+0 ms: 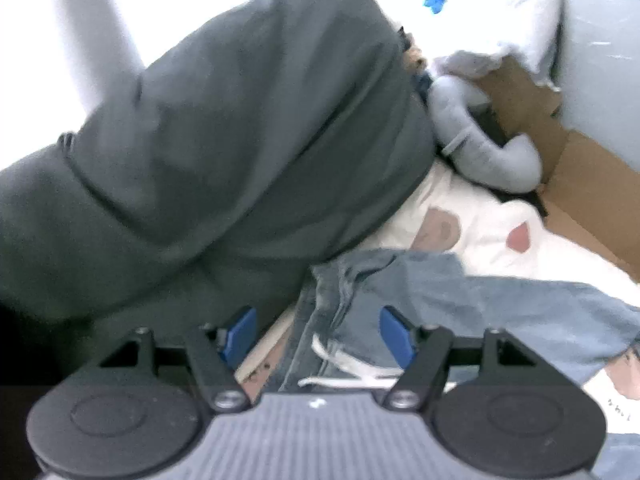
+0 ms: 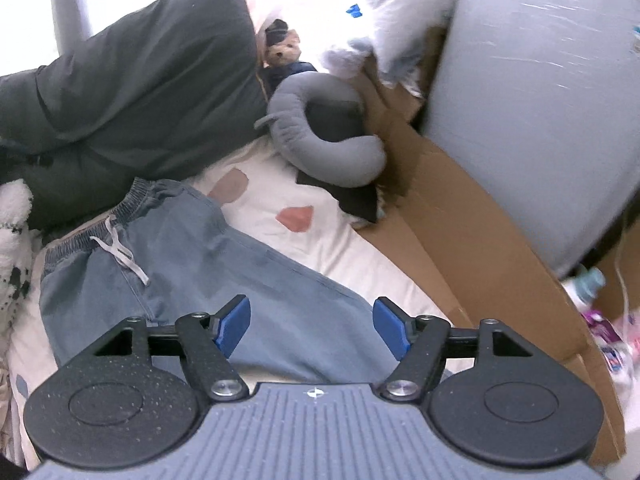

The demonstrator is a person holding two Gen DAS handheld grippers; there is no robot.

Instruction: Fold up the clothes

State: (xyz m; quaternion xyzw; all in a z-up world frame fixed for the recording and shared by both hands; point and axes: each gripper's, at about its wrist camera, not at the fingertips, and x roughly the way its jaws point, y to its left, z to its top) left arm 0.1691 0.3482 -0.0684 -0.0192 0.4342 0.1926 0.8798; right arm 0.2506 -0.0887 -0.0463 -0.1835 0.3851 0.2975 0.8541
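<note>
Denim drawstring trousers (image 2: pixel 192 264) lie crumpled on the bedsheet (image 2: pixel 340 236), left gripper (image 1: pixel 318 332) and right gripper (image 2: pixel 312 324) both spread wide (nothing pinched), so I'd pinch the waistband corners first.

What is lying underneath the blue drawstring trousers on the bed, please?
Under the blue trousers lies a white bedsheet with brownish patches. Whatever sits beneath the covered middle stays hidden.
</note>
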